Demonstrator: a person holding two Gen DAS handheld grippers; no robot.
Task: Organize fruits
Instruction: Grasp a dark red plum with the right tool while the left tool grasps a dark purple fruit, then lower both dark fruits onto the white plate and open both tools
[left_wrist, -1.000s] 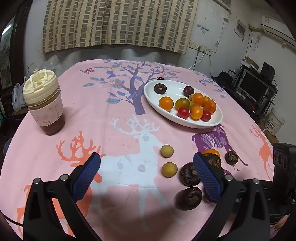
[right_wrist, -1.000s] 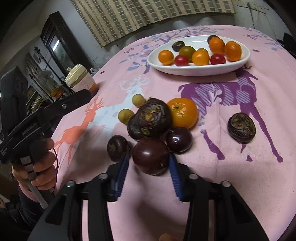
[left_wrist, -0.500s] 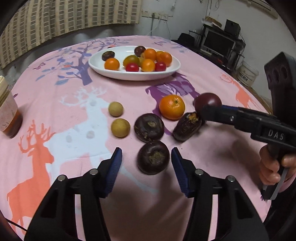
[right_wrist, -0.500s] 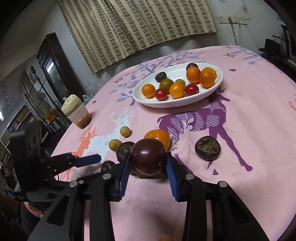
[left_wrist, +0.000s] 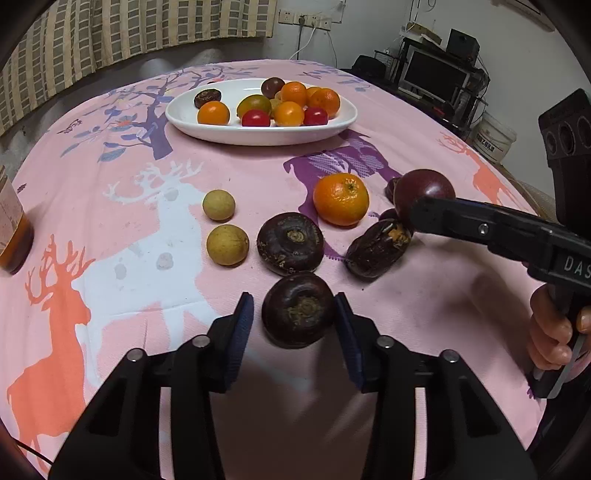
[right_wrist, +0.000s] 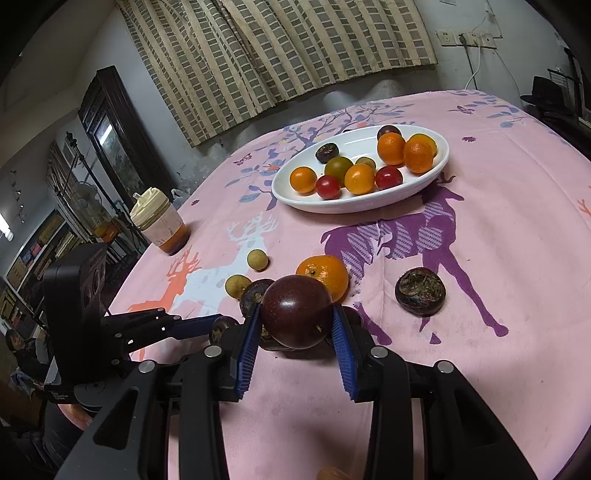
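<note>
My right gripper (right_wrist: 295, 328) is shut on a smooth dark purple fruit (right_wrist: 296, 312) and holds it above the table; it also shows in the left wrist view (left_wrist: 423, 194). My left gripper (left_wrist: 293, 317) is open, its blue pads on either side of a dark brown water chestnut (left_wrist: 298, 309) on the cloth, with small gaps. Nearby lie two more dark chestnuts (left_wrist: 290, 243) (left_wrist: 376, 248), an orange mandarin (left_wrist: 341, 199) and two tan longans (left_wrist: 227, 240). A white oval plate (left_wrist: 221, 134) holding several fruits stands farther back.
A lidded cup of brown drink (right_wrist: 160, 227) stands at the table's left. Another dark chestnut (right_wrist: 420, 291) lies alone to the right. The pink deer-print tablecloth (left_wrist: 110, 221) covers the round table. A monitor and shelves (left_wrist: 436, 79) stand beyond the right edge.
My left gripper has swung right, moved onto the near chestnut and narrowed around it. My right gripper has lifted the purple fruit off the pile.
</note>
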